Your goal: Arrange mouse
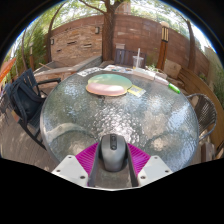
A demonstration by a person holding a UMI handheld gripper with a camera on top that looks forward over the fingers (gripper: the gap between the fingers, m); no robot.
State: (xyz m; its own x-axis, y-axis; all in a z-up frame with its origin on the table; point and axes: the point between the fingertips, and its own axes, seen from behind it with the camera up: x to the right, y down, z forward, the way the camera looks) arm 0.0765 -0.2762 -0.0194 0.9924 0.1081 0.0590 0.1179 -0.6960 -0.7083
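While the gripper (112, 168) is held level and aimed straight across the glass table (70, 125), its fingers are clamped on the grey mouse (112, 152) — long axis running directly away, between the pads. Farther on lies a plate (107, 88) — then a plastic cup (137, 61).

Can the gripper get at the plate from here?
Probably yes, after moving forward: the gripper has the mouse between its fingers, and bare table lies between it and the plate.

Mouse (112, 151) gripped between jaws over glass table (70, 115).
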